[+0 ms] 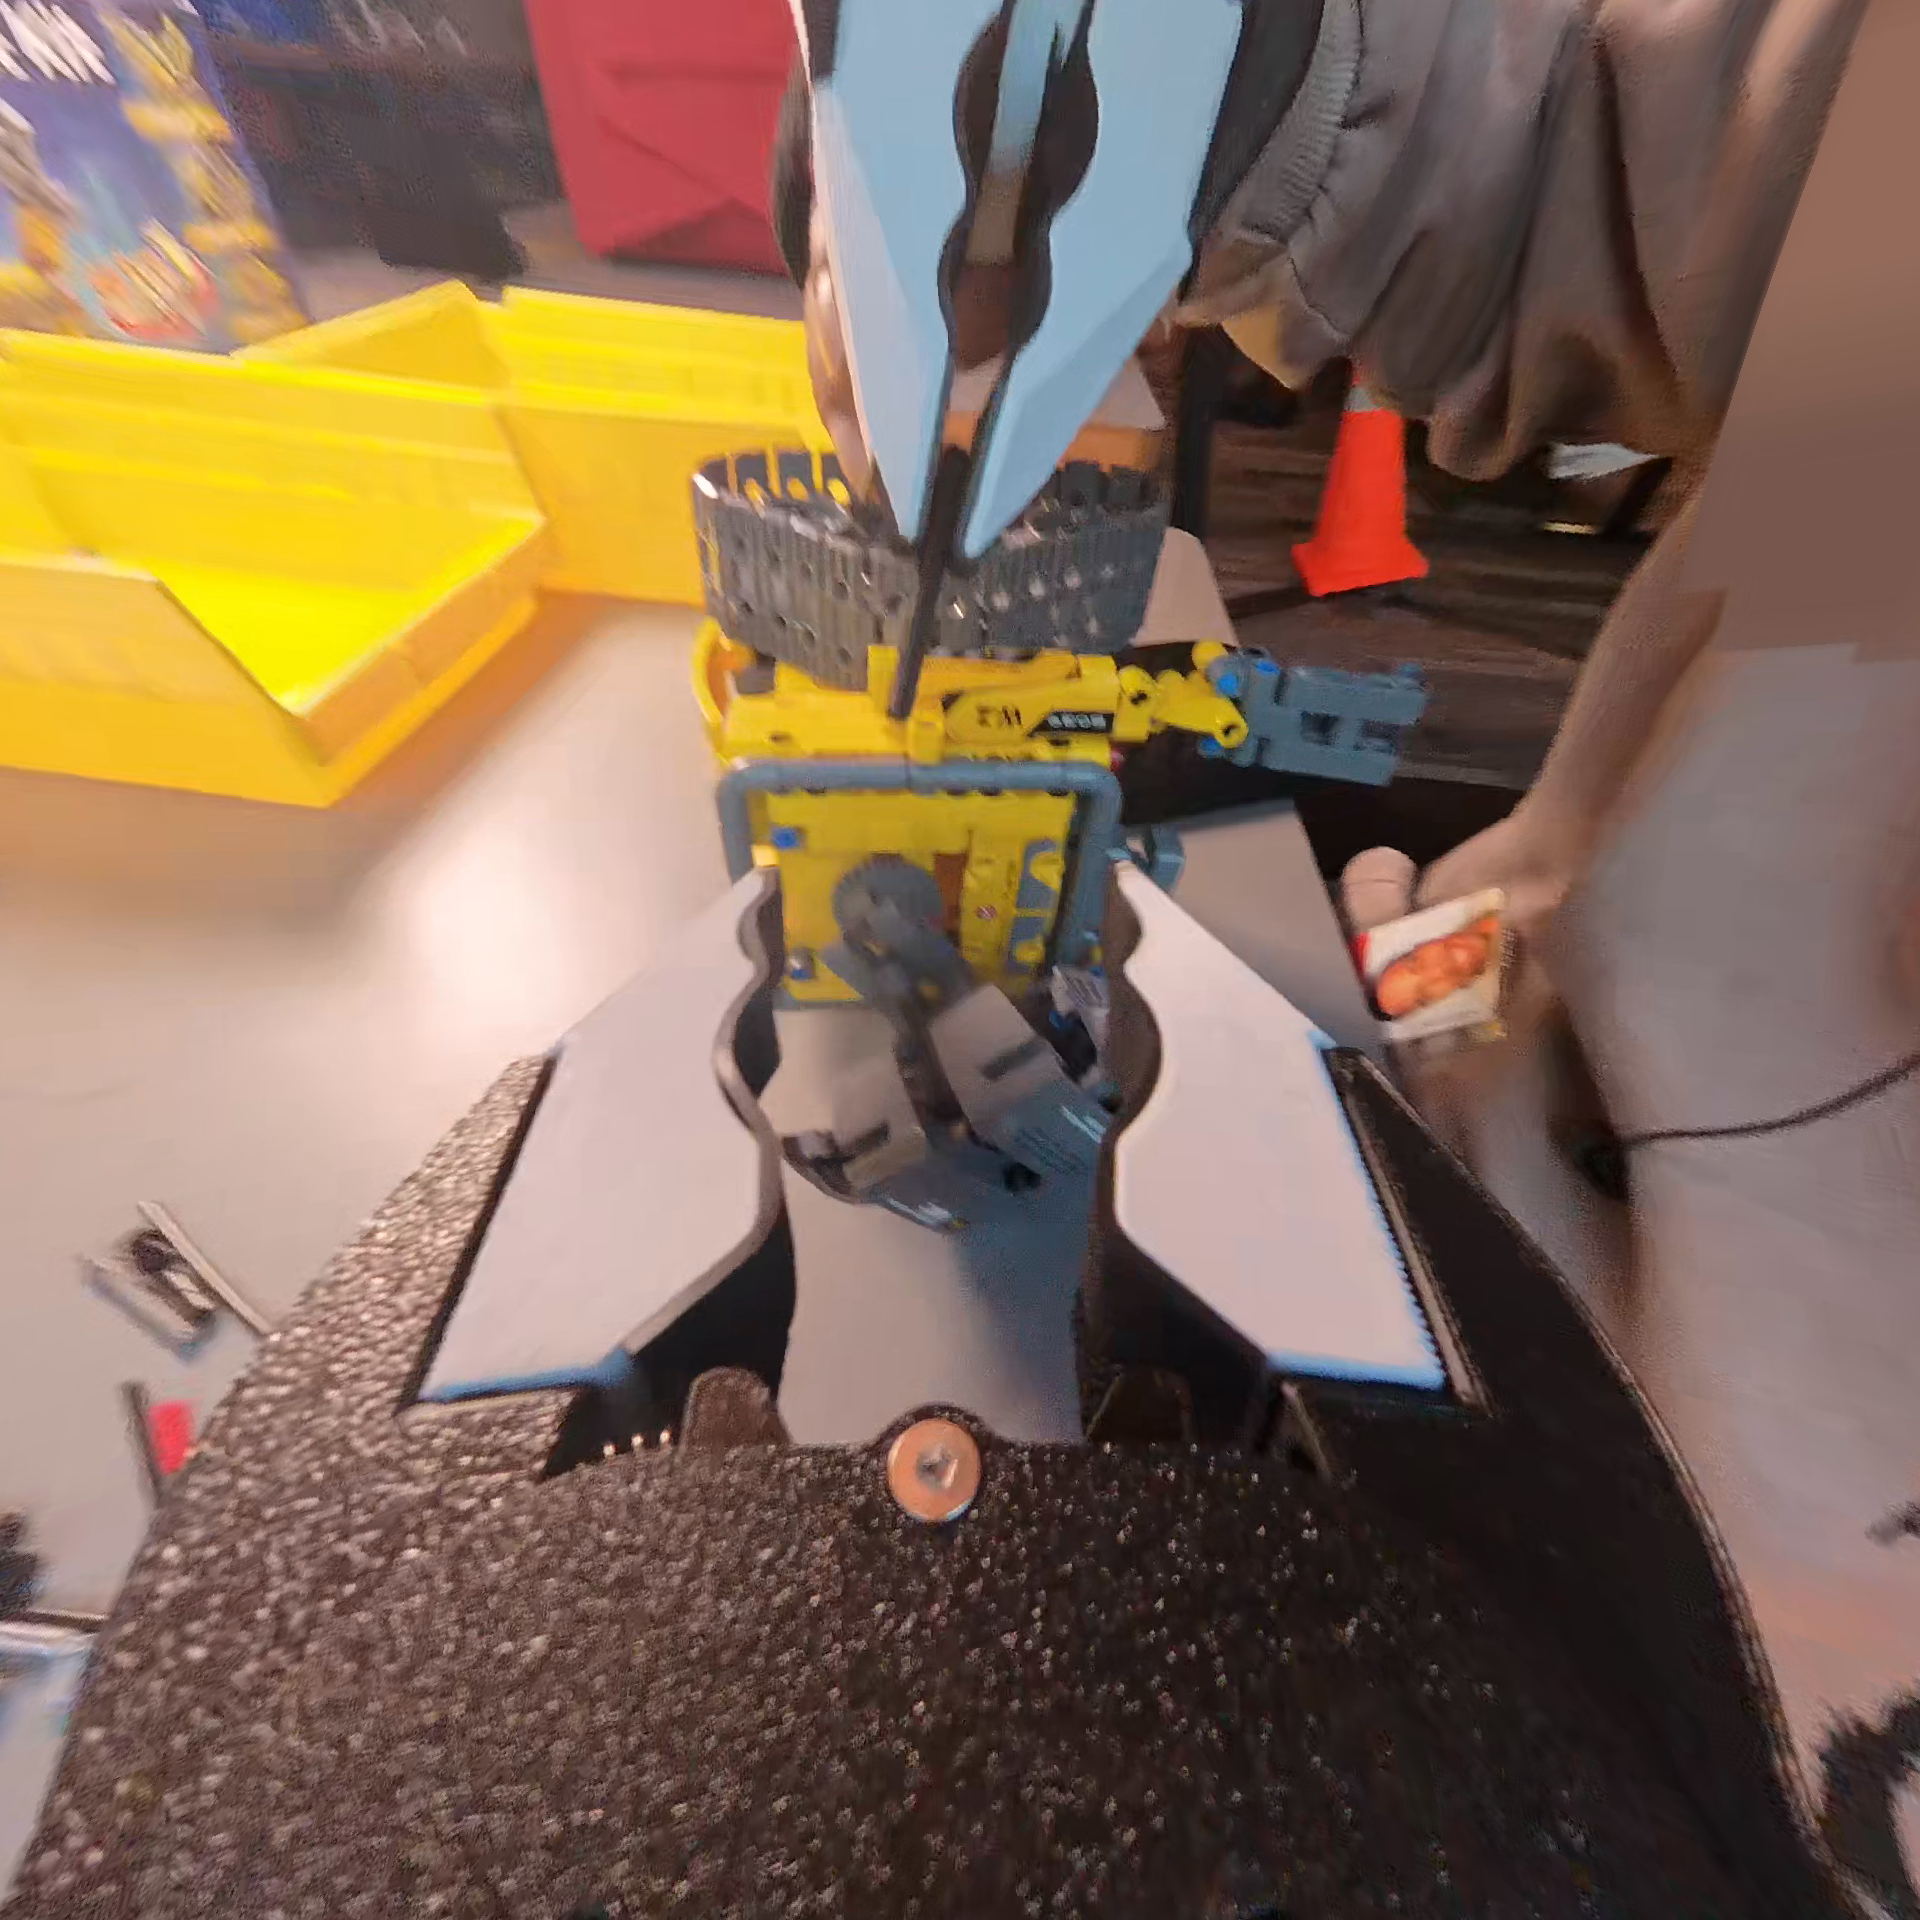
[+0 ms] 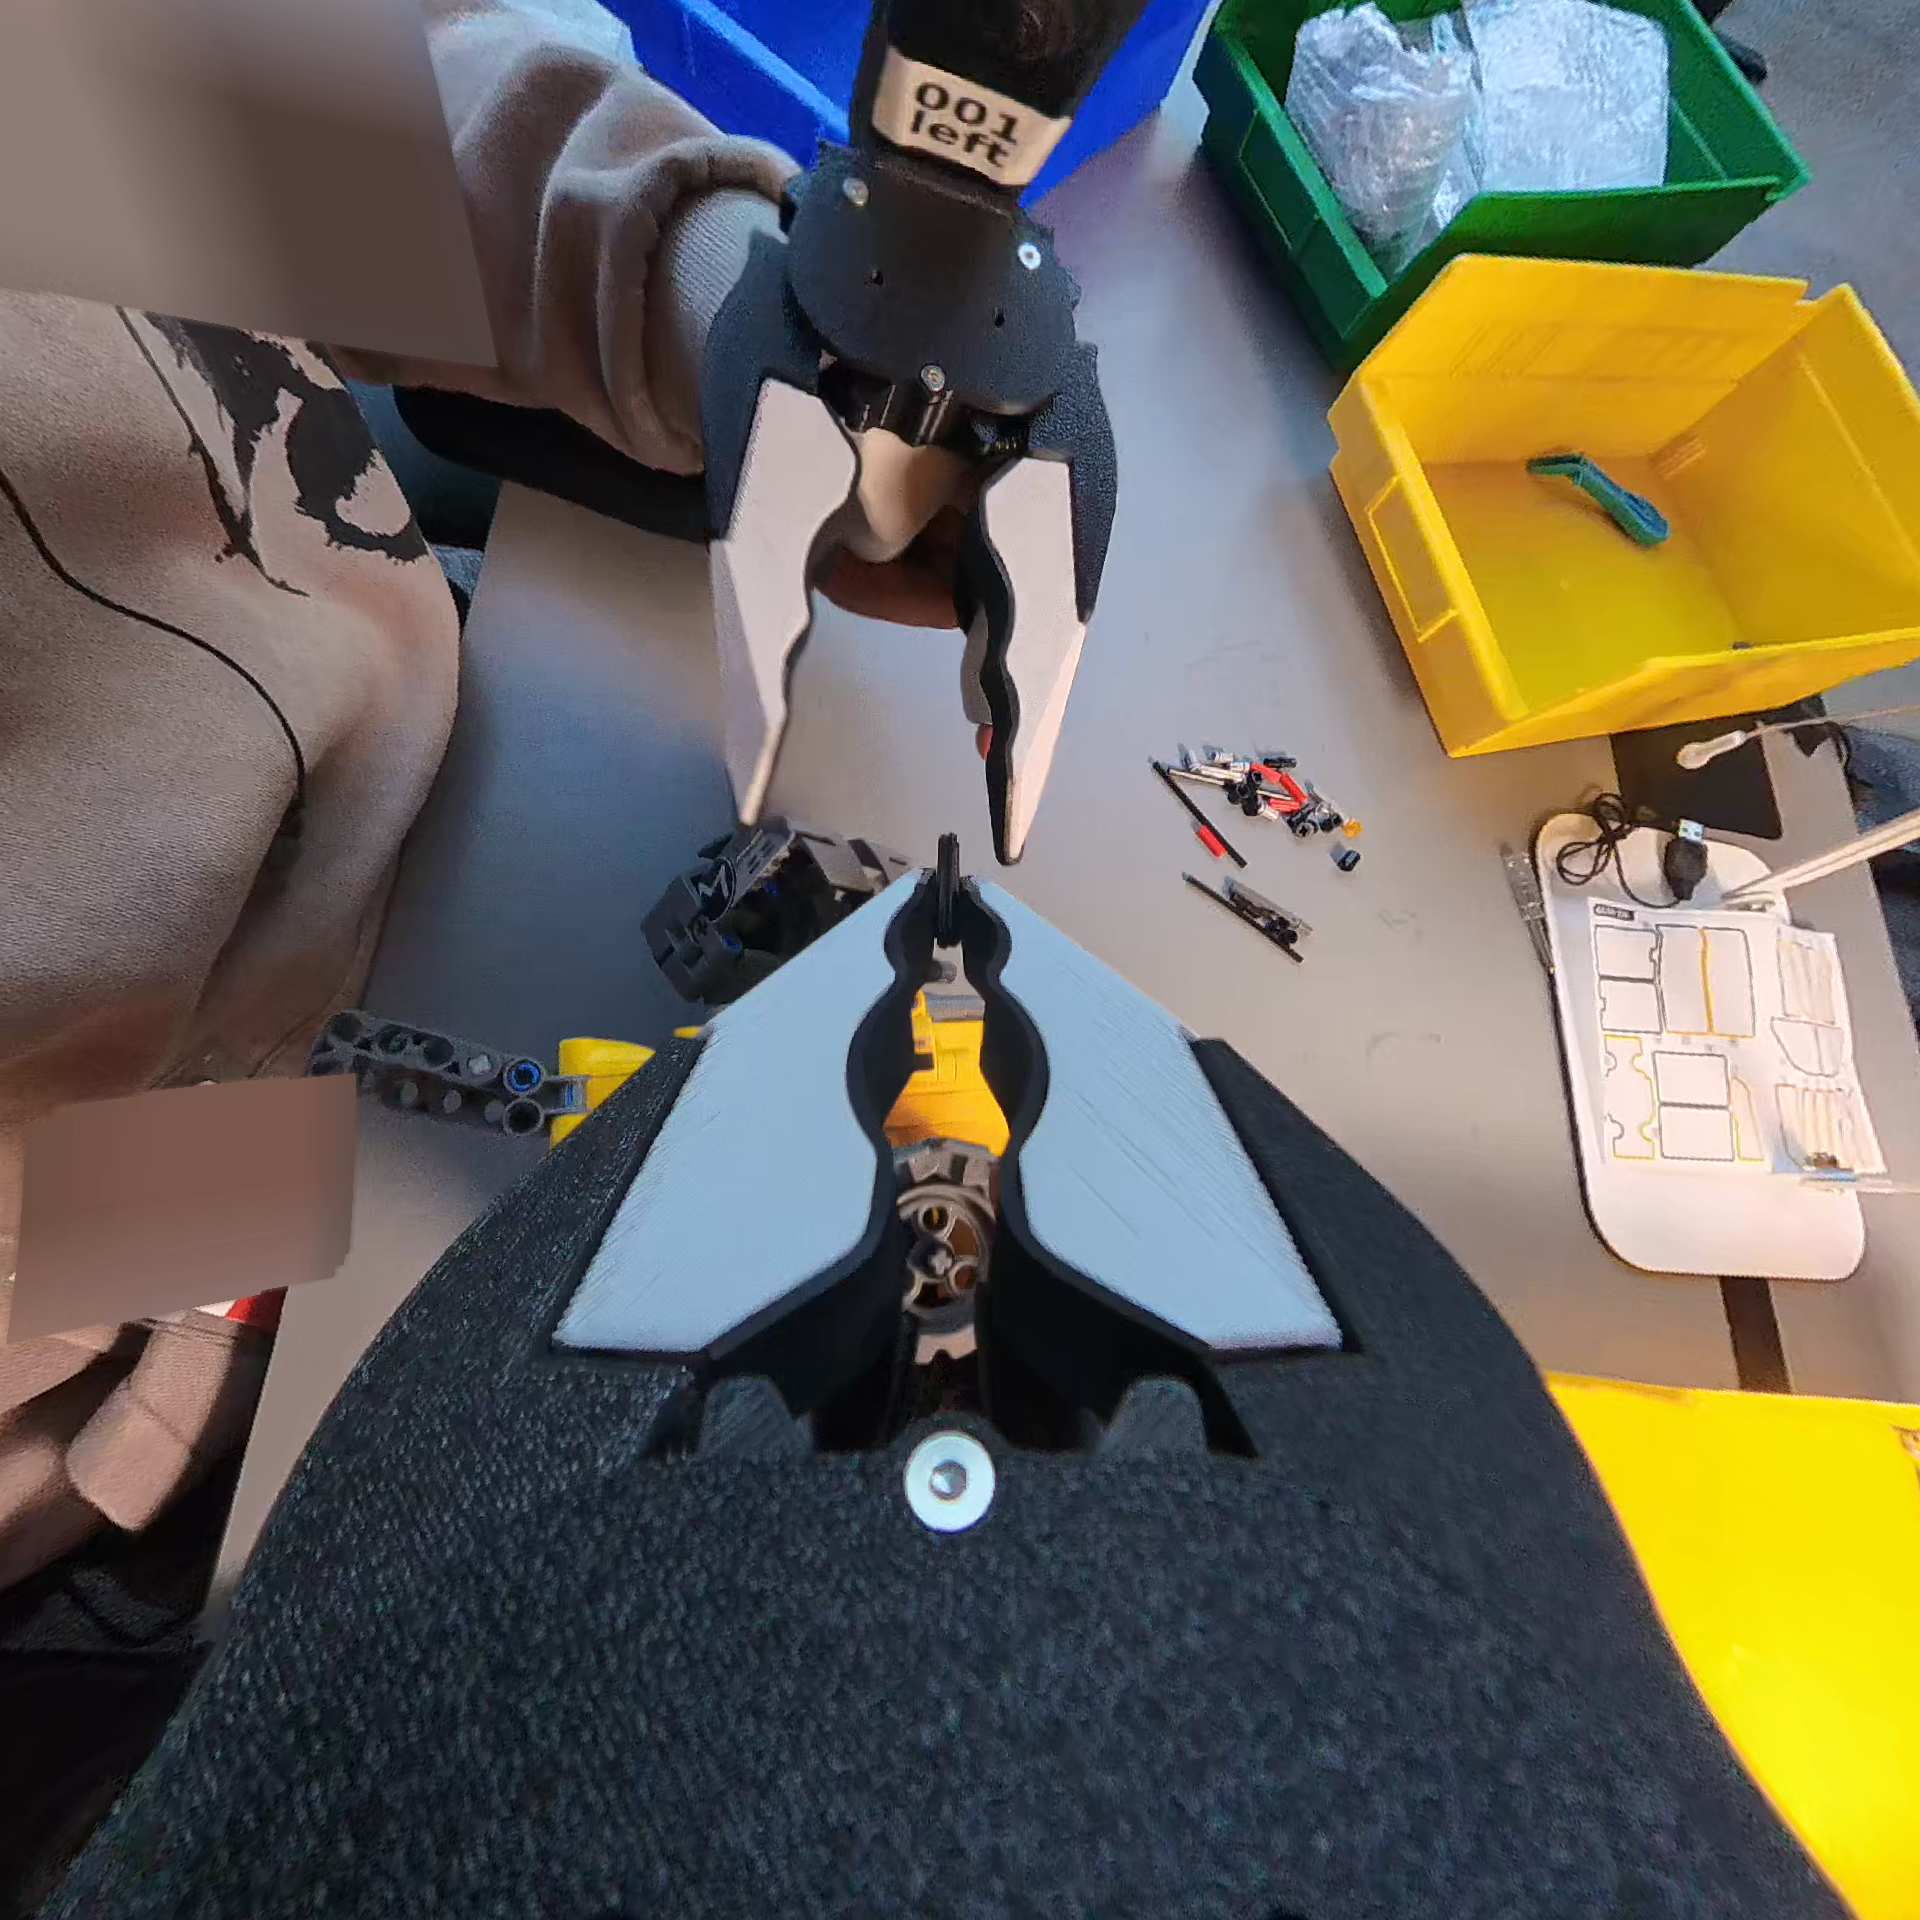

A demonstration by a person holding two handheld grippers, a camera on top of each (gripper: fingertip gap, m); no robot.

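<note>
A yellow and grey brick-built vehicle model (image 1: 914, 831) with a grey track (image 1: 1060, 582) stands on the grey table. My left gripper (image 1: 940, 914) is open, its fingers on either side of the model's near end; I cannot tell if they touch it. My right gripper (image 1: 945, 540) comes from above, shut on a thin black axle rod (image 1: 920, 634) whose lower end meets the model's yellow top. In the right wrist view the right gripper (image 2: 945, 894) pinches the rod (image 2: 947, 862) at its tips, with the model (image 2: 940, 1049) and a grey gear (image 2: 940, 1236) below. The left gripper (image 2: 883, 821) stands open opposite.
Yellow bins (image 1: 623, 488) stand at the back left; another (image 2: 1392, 520) holds a green part (image 2: 1600, 499). A green bin (image 2: 1299, 239) holds plastic bags. Loose small parts (image 2: 1257, 795) and a sticker sheet (image 2: 1714, 1039) lie on the table. A person's hand holds a small card (image 1: 1439, 966). The tips of one gripper are about 6 centimetres away from the tips of the other.
</note>
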